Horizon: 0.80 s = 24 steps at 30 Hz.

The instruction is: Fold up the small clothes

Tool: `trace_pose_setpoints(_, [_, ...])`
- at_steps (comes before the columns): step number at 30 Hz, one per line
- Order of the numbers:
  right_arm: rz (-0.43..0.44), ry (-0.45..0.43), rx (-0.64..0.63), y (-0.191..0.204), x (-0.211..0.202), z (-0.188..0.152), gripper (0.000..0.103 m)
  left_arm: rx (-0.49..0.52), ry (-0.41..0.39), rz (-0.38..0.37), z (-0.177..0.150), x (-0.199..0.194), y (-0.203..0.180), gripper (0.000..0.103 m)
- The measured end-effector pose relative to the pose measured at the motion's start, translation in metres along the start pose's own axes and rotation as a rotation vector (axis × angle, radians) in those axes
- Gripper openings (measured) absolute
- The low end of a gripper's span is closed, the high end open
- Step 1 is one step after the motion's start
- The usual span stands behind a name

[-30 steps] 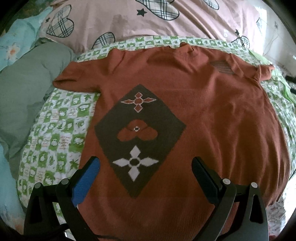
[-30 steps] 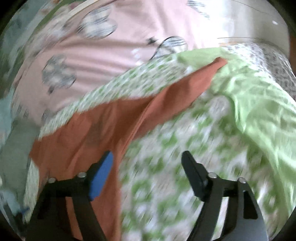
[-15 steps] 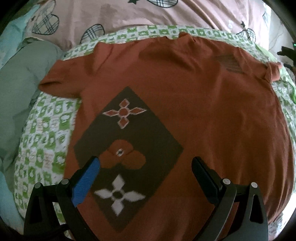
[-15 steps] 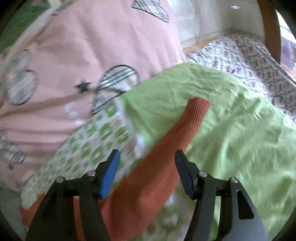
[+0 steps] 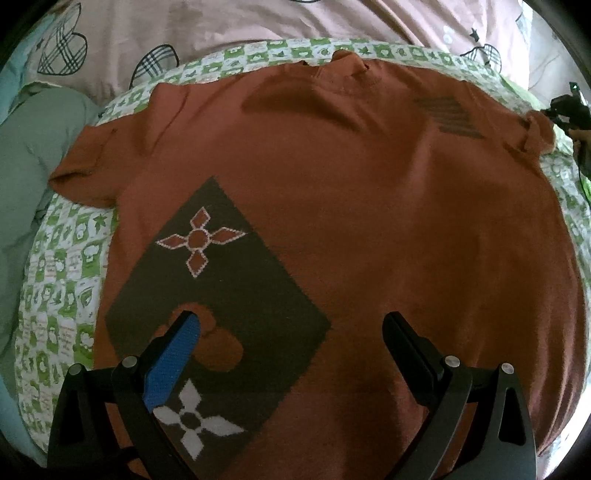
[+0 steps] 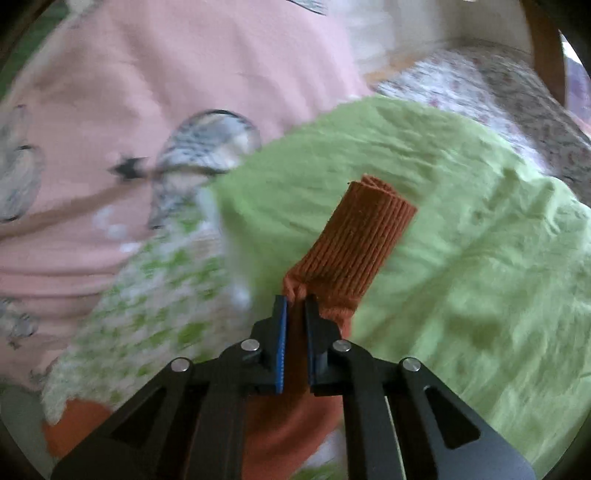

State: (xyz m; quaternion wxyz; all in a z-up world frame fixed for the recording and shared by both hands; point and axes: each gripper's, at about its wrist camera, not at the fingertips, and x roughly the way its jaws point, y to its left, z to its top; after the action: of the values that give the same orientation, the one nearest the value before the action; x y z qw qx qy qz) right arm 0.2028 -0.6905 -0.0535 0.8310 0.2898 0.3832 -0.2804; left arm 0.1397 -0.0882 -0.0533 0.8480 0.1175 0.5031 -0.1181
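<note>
1. Sweater [image 5: 369,206], rust-orange with a dark diamond panel [image 5: 218,317] of flower motifs low on its front, lies spread flat and face up on a green-and-white patterned sheet [image 5: 62,280], neck toward a pink quilt [image 5: 229,33] printed with plaid hearts.
2. Left gripper [image 5: 291,332] hangs over the lower part of the sweater with its jaws spread wide; nothing is between them, and its blue-padded finger [image 5: 173,362] stands over the diamond panel.
3. Right gripper [image 6: 295,306] has just been closing and now pinches the sweater's sleeve [image 6: 354,243] just behind the ribbed cuff, which sticks out past the fingertips above a light green cloth [image 6: 461,258].
4. In the left wrist view, that gripper shows only as a dark shape at the far right edge, beside the bunched end of the sleeve.
5. A grey-green cushion [image 5: 33,147] lies at the left, just beside the sweater's other sleeve [image 5: 96,162], which rests flat on the sheet.
</note>
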Motion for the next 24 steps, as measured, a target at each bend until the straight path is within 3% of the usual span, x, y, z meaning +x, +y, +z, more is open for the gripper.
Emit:
trace_pose_setpoints(6, [0.232, 0.035, -0.128, 0.074, -0.035, -0.044, 0.009, -0.021, -0.04, -0.04, -0.006, -0.016, 0.003, 0.1])
trace_pose_setpoints(16, [0.629, 0.214, -0.308, 0.255, -0.051, -0.187, 0.009, -0.136, -0.062, -0.09, -0.019, -0.029, 0.042, 0.1])
trace_pose_setpoints(21, [0.714, 0.319, -0.416, 0.33, -0.041, -0.26, 0.002, -0.209, -0.07, -0.122, -0.023, -0.028, 0.069, 0.1])
trace_pose_setpoints(24, [0.695, 0.369, -0.508, 0.36, -0.034, -0.302, 0.002, -0.247, -0.074, -0.154, -0.023, -0.024, 0.084, 0.1])
